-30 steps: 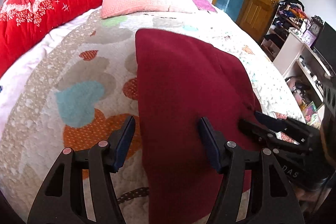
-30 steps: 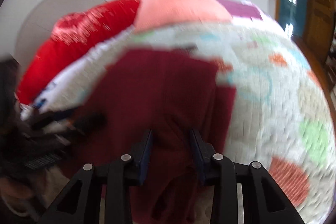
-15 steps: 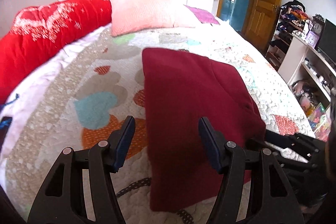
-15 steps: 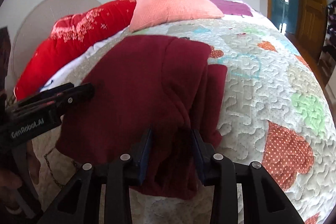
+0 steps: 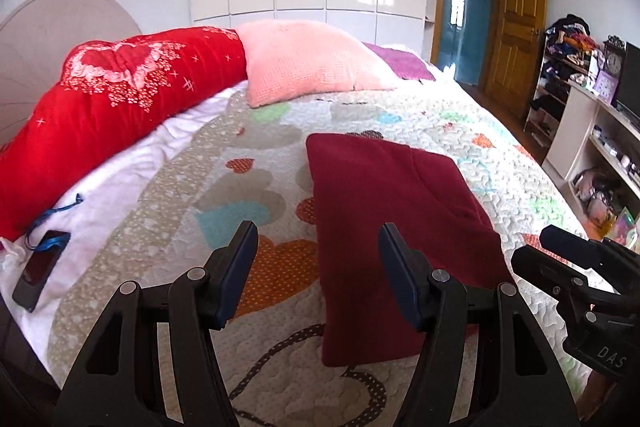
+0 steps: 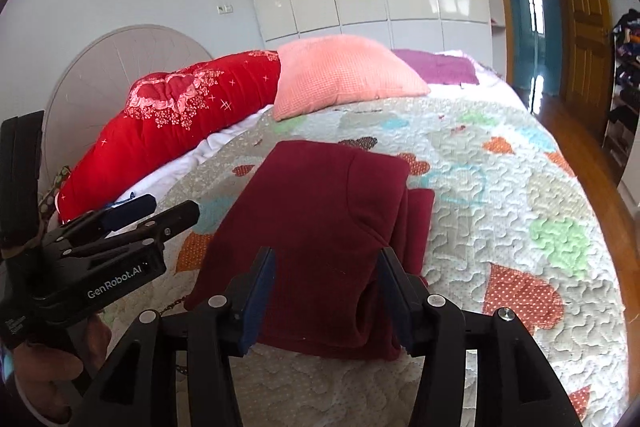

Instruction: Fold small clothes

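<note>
A dark red garment (image 5: pixel 400 227) lies folded into a long rectangle on the heart-patterned quilt (image 5: pixel 248 163). My left gripper (image 5: pixel 317 231) hovers open above the garment's left edge, holding nothing. In the right wrist view the same garment (image 6: pixel 320 195) shows a thicker folded layer along its right side. My right gripper (image 6: pixel 327 259) hangs over the garment's near end; its jaws are opening and the cloth lies below them, not pinched. Each gripper appears in the other's view: the right gripper (image 5: pixel 568 259) at the right, the left gripper (image 6: pixel 160 215) at the left.
A red bolster (image 5: pixel 120 99) and a pink pillow (image 5: pixel 308 63) lie at the head of the bed. A phone (image 5: pixel 38 269) rests on the white sheet at the left. White shelves (image 5: pixel 592 131) and a wooden door (image 5: pixel 516 19) stand to the right.
Both grippers have drawn back and risen from the garment. The right gripper's jaws have widened and let go of the cloth's near end, which now lies flat.
</note>
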Available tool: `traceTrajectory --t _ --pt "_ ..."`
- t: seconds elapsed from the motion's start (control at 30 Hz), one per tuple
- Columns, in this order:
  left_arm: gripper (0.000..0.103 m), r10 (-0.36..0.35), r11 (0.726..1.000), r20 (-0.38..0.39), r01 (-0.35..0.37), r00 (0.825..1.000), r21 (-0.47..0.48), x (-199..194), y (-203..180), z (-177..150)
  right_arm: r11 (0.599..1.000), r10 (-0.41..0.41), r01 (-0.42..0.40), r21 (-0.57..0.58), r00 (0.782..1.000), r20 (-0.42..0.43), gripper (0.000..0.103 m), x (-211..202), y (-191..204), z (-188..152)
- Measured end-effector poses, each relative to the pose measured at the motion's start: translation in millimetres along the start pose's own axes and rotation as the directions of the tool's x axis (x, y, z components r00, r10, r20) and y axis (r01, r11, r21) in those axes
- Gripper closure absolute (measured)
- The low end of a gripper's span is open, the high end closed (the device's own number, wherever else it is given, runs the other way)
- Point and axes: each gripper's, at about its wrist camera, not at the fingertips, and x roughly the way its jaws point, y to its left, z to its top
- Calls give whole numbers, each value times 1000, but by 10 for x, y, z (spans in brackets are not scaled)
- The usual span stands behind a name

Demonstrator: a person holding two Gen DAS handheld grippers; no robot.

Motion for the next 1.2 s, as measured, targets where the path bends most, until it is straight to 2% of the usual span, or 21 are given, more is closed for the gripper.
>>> traceTrajectory --t 0.43,1.2 --pt "40 39 999 15 -39 999 17 -108 15 -18 1000 2 -2 3 1000 10 50 -79 34 5" --pt "40 25 999 4 -25 1000 21 -79 -36 -27 1000 2 -2 -3 1000 -10 48 -18 -20 -19"
